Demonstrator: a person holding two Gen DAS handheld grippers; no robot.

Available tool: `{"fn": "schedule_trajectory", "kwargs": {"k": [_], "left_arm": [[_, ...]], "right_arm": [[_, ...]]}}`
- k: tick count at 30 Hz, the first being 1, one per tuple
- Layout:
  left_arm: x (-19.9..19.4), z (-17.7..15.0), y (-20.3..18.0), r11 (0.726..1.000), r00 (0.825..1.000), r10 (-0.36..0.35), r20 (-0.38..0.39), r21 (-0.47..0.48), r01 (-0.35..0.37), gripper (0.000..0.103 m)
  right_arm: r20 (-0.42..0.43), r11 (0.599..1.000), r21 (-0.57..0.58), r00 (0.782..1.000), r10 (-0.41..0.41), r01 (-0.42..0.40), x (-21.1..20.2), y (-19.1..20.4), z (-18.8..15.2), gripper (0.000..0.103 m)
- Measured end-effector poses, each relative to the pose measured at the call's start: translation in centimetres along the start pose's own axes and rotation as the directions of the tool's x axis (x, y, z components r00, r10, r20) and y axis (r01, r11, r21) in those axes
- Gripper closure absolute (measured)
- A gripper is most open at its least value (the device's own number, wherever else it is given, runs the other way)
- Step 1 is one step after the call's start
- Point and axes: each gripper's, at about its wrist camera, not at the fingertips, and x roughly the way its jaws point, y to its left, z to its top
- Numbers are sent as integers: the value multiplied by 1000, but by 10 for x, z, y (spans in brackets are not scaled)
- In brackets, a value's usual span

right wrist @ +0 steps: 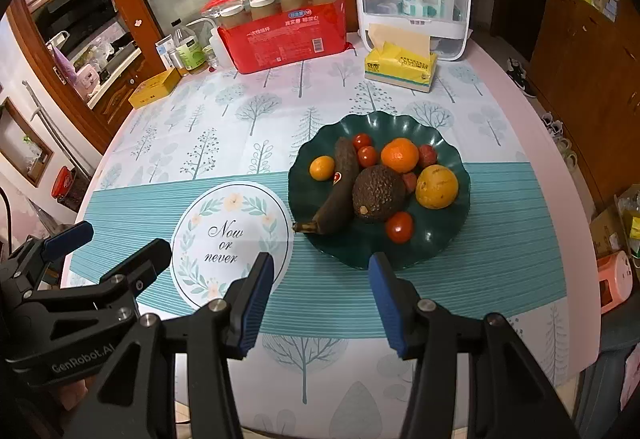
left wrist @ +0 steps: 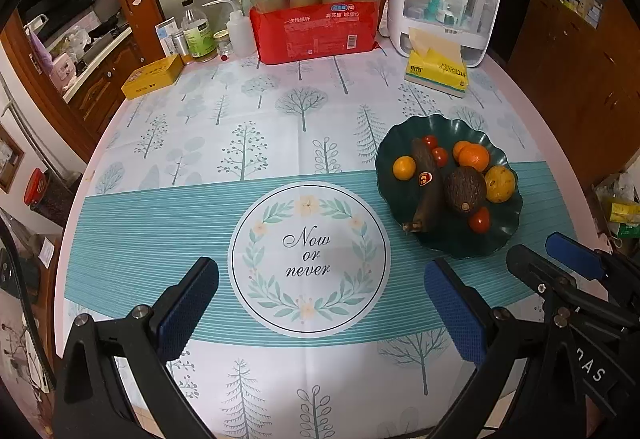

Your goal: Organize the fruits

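A dark green wavy plate (right wrist: 440, 239) (left wrist: 400, 155) holds a blackened banana (right wrist: 340, 191) (left wrist: 428, 187), an avocado (right wrist: 378, 193) (left wrist: 464, 189), an orange (right wrist: 399, 155) (left wrist: 474, 157), a yellow fruit (right wrist: 437, 186) (left wrist: 500, 183), a small orange fruit (right wrist: 322, 168) (left wrist: 404, 168) and several cherry tomatoes (right wrist: 399, 227). My right gripper (right wrist: 320, 271) is open and empty, just short of the plate's near rim. My left gripper (left wrist: 320, 283) is open and empty over the "Now or never" print, left of the plate. Each gripper shows in the other's view.
At the back of the table stand a red package of jars (left wrist: 316, 27), a white storage box (left wrist: 440, 3), a yellow tissue pack (left wrist: 438, 69), bottles (left wrist: 198, 33) and a yellow box (left wrist: 152, 76). The table edge curves at right (right wrist: 540, 143).
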Motion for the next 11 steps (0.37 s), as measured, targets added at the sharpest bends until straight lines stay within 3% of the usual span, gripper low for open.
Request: {"fn": "schedule_trajectory", "kwargs": {"k": [11], "left_arm": [[6,2,2,1000,1000,-11,-13,9,11,1]], "right_arm": [[-6,1000,9,1000,-12,12,1,2,0,53]]}}
